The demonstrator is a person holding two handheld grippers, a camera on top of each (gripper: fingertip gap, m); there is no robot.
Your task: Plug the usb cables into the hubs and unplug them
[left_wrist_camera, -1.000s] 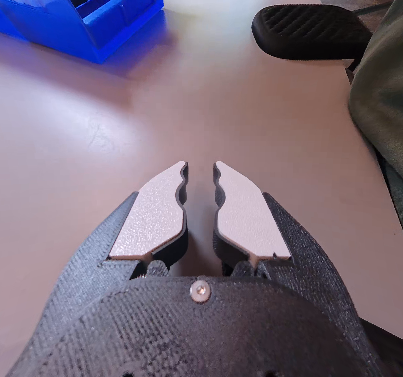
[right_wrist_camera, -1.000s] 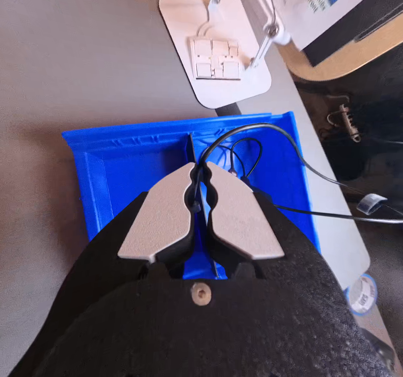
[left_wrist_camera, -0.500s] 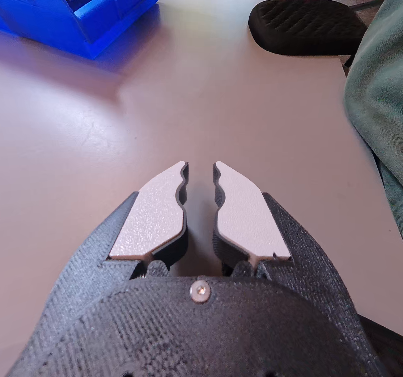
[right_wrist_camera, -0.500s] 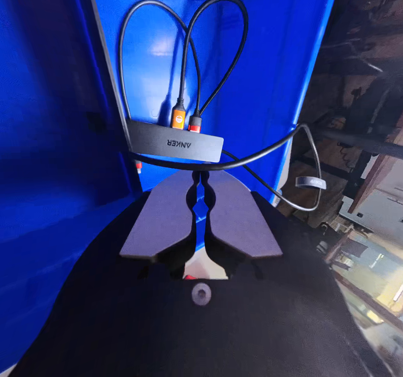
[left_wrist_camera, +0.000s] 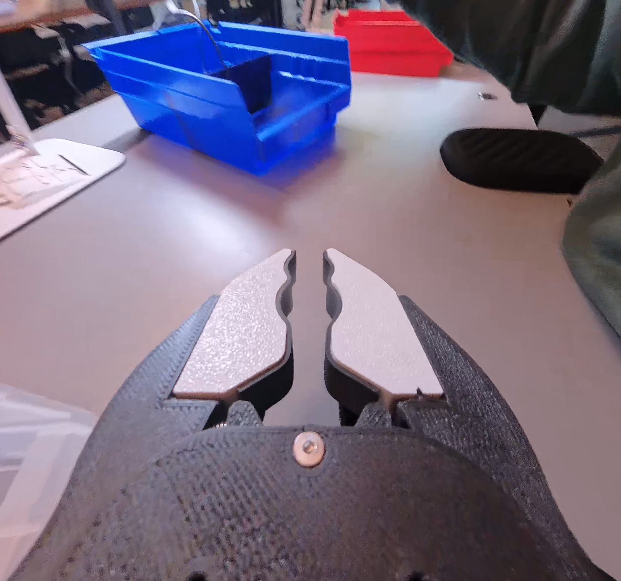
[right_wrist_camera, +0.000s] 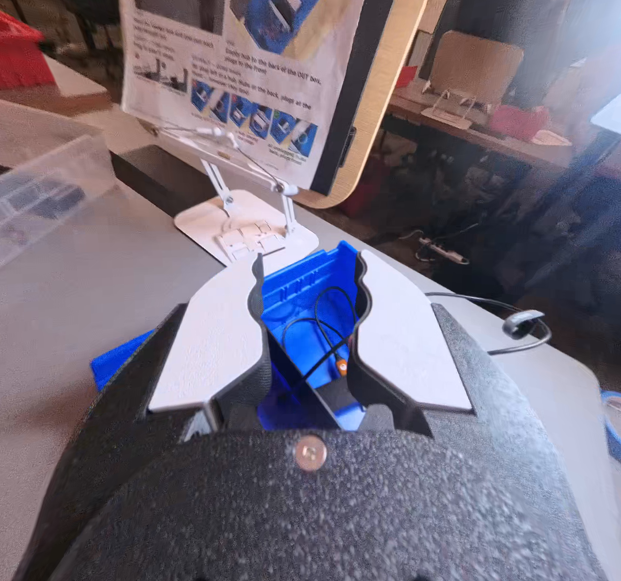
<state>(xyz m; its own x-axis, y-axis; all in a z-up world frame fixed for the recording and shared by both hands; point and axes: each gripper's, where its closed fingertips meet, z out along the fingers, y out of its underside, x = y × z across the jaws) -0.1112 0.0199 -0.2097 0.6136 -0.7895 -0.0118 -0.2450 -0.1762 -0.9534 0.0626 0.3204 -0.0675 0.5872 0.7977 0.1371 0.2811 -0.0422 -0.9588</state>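
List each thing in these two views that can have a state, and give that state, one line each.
Left claw: narrowly open, empty, above the bare table.
Right claw: wide open, empty, over the blue bin.
Blue bin: upright, open-topped, split by a dark divider.
Hub: in the bin, mostly hidden.
Orange plug: at the hub; seating cannot be told.
Black cable: hanging over the bin's side onto the table.
Red bin: upright, contents unseen.

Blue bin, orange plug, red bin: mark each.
blue bin (left_wrist_camera: 215, 117), left wrist view, near side wall.
orange plug (right_wrist_camera: 341, 365), right wrist view, connector body.
red bin (left_wrist_camera: 389, 45), left wrist view, front wall.
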